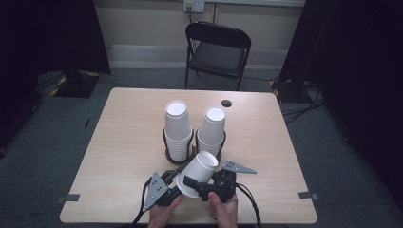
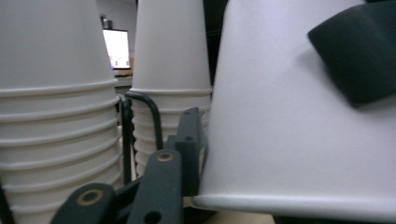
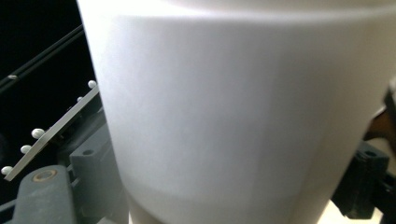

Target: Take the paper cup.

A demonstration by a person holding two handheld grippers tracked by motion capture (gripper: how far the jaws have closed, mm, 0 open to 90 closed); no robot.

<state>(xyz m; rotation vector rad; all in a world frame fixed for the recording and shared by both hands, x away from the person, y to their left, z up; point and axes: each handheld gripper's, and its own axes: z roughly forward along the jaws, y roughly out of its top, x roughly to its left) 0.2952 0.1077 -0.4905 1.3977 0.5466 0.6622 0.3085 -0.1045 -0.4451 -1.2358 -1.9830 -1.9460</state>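
Observation:
A single white paper cup (image 1: 197,173) hangs upside down and tilted over the table's front edge, narrow base up and to the right. My right gripper (image 1: 194,183) comes in from the right and is shut on it; one black finger (image 2: 359,56) presses on the cup wall (image 3: 233,116). My left gripper (image 1: 175,176) sits at the cup's wide rim from the left. Its near finger (image 2: 161,186) lies beside the cup (image 2: 299,140); the other is hidden. Behind stand two upside-down cup stacks (image 1: 177,130) (image 1: 212,130) in black wire holders.
The wooden table (image 1: 123,142) has a small black disc (image 1: 226,103) at its far edge and tape marks (image 1: 71,197) (image 1: 309,195) near the front corners. A black folding chair (image 1: 217,52) stands beyond the table. The stacks (image 2: 51,116) (image 2: 170,70) are close ahead of the left gripper.

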